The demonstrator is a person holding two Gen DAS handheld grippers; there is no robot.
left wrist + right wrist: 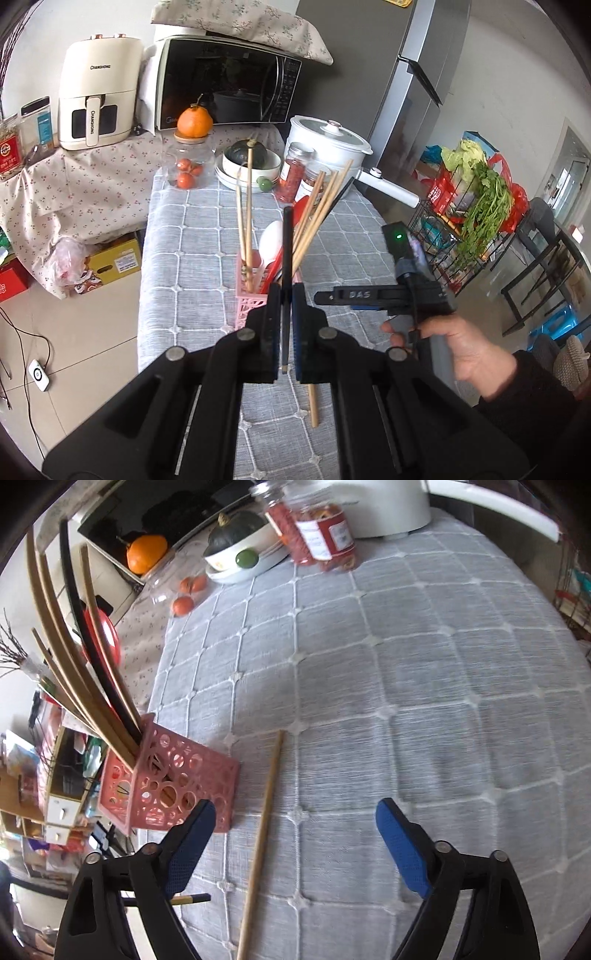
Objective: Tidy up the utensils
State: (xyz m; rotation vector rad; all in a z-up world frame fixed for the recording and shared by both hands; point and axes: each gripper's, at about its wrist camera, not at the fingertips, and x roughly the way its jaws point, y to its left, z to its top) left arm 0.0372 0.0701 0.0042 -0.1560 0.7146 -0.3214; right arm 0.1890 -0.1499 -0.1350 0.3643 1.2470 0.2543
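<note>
My left gripper (285, 295) is shut on a black chopstick (286, 258) and holds it upright over the pink perforated utensil basket (251, 306). The basket holds several wooden chopsticks (317, 218), a white spoon (271, 240) and a red utensil. One wooden chopstick (264, 834) lies flat on the grey checked tablecloth (424, 686), beside the basket (177, 786). My right gripper (295, 812) is open and empty above that chopstick, which lies between its blue pads (400, 849). The right gripper also shows in the left wrist view (321, 297), to the right of the basket.
At the table's far end stand a white pot (328, 144), red-filled jars (295, 170), stacked bowls with a squash (247, 162) and a glass jar with an orange (190, 155). A microwave (225, 88) and air fryer (98, 96) are behind. A vegetable rack (465, 206) is right.
</note>
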